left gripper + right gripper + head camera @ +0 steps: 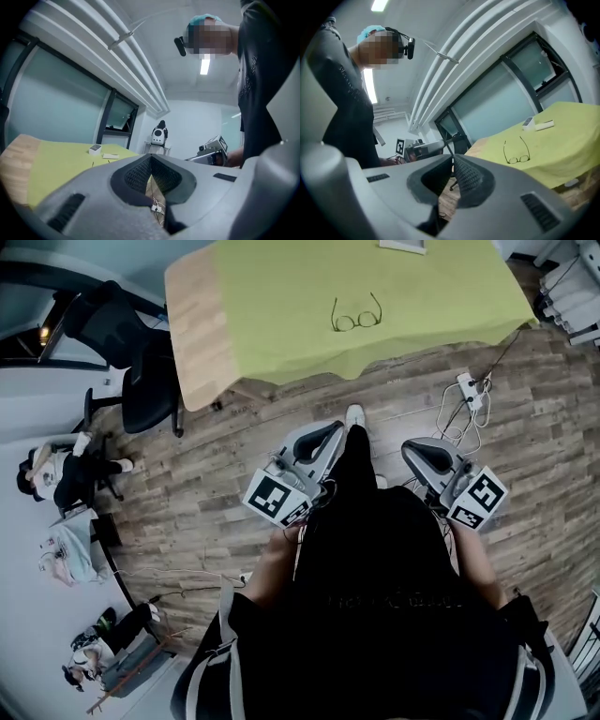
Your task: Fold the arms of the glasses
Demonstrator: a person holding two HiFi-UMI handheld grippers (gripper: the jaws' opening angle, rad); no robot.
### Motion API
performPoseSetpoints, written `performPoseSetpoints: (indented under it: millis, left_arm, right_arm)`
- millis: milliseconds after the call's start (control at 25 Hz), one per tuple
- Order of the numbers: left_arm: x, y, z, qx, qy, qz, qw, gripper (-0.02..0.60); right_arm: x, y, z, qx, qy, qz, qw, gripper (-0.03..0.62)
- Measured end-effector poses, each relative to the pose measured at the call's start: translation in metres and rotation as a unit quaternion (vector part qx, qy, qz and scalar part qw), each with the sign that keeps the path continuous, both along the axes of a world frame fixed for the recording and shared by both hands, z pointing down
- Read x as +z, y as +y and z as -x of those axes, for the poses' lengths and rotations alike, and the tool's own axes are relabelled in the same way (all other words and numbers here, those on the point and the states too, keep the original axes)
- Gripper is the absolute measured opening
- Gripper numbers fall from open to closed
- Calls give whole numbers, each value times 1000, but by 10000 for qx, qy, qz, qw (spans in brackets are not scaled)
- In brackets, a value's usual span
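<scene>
Head view shows the glasses (356, 317) open on the far tabletop (192, 334), well apart from the clenched, empty left tool (328, 433) and right tool (416, 448); a rushed grab might bend them.

My worktop (194, 326) wears a yellow-green cloth (281, 298); the glasses (356, 319) lie on it, arms open, with a small white box (528, 123) well beyond.

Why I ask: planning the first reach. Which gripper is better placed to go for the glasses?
Left, slightly: the left gripper hangs nearer the glasses on the table than the right gripper. Both are shut, empty and well short.
</scene>
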State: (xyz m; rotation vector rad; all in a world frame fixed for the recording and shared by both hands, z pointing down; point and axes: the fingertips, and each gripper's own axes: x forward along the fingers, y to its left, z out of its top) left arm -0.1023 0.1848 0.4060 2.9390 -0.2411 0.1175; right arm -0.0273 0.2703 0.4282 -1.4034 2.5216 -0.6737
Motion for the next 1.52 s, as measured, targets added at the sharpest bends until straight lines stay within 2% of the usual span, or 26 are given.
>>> performPoseSetpoints:
  millis: [560,760,1000,1280,1520]
  left_arm:
    - [6,-127,-20,28,-40,356,9994,18]
    - [14,-164,-30,-42,-36,482,9988,18]
    - [4,-196,-44,-185,165,351,9991,18]
    - [5,-209,-64,-262,87,382,9989,18]
    - [-1,-218,-91,-557,134,307,9979,18]
  right_arm:
    - [-4,-140,-22,-239,175,386,9988,32]
    - [-1,-178,-33,-113,171,506,9985,32]
    - [-1,-203,-48,-4,263,493,9984,32]
    - [6,-211,-84,134,274,595,9978,32]
    - [10,-223,-121,-182,293,453,9984,32]
